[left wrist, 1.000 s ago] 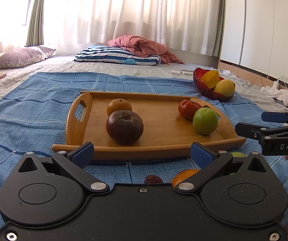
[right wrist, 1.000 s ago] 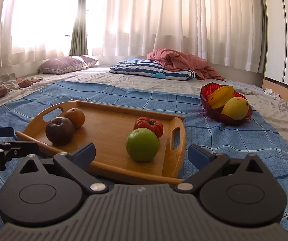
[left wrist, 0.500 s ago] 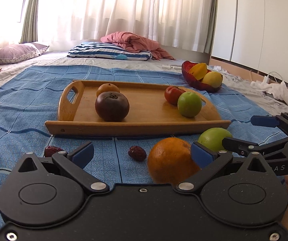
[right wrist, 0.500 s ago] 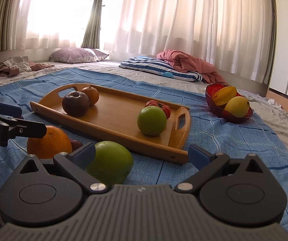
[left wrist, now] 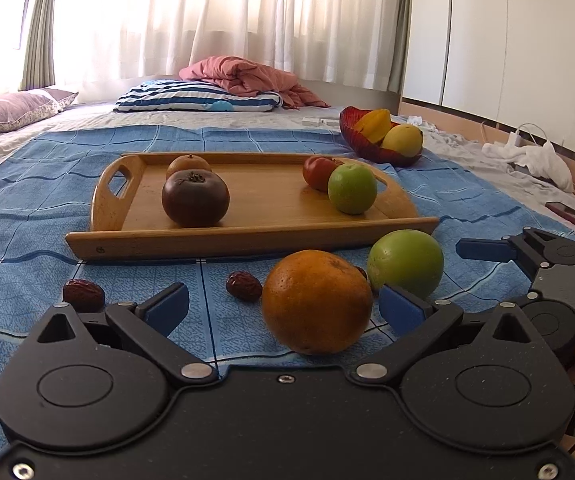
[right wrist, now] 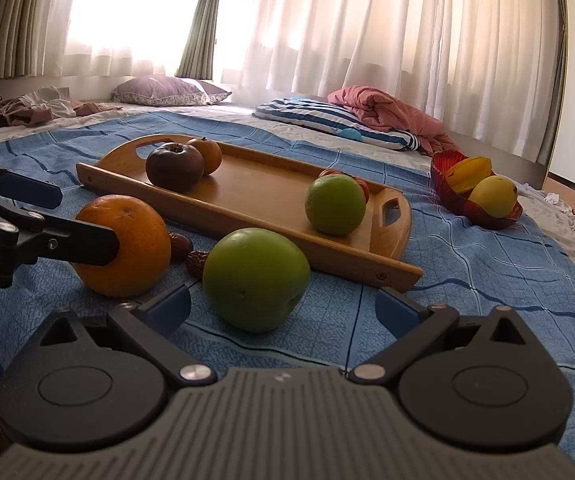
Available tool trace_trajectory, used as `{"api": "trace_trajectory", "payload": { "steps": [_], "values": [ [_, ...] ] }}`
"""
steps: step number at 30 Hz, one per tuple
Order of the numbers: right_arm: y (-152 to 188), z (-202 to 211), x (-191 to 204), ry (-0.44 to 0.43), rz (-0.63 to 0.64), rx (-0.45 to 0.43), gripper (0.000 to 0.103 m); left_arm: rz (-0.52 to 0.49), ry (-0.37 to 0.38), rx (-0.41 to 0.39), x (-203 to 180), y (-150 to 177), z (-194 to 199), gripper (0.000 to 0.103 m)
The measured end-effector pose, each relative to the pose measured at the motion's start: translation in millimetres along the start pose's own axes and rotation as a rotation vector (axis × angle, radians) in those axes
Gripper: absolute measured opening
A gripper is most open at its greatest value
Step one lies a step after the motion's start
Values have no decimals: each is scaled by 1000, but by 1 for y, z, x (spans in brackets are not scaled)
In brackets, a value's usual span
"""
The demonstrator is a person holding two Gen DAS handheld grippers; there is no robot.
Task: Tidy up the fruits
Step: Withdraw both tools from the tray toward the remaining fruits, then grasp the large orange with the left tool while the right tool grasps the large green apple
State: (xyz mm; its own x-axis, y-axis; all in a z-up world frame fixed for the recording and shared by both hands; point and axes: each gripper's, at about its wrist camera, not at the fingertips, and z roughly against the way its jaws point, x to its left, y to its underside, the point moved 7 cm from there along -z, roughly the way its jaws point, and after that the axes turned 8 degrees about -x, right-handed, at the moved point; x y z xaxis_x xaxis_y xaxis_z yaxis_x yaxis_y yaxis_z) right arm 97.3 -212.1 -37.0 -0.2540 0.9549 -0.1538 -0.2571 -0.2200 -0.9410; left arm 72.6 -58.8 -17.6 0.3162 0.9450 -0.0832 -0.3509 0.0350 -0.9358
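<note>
Both tongs have dropped lower and closer to the loose fruit since the earlier frames. Left tongs gape wide, empty, the orange lying between the pads on the blue blanket. Right tongs likewise spread, empty, around the green apple. Two dates lie beside; a third behind the orange is mostly hidden. Beyond, the wooden tray carries four fruits, the tomato partly masked. Farther off stands the red bowl.

Daylight through sheer curtains at 11 o'clock blows out to glare; fruit casts soft shadows; fisheye bends the edges.
</note>
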Motion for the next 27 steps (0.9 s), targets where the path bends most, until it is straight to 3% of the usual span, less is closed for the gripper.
{"api": "trace_trajectory", "payload": {
  "steps": [8, 16, 27],
  "values": [
    [2, -4, 5, -3, 6, -1, 103, -31, 30, 4, -13, 2, -5, 95],
    [3, -5, 4, -8, -10, 2, 103, -22, 54, 18, -19, 3, -9, 79],
    [4, -7, 5, -21, -9, 11, 103, -13, 45, 42, -20, 6, -15, 76]
  ]
}}
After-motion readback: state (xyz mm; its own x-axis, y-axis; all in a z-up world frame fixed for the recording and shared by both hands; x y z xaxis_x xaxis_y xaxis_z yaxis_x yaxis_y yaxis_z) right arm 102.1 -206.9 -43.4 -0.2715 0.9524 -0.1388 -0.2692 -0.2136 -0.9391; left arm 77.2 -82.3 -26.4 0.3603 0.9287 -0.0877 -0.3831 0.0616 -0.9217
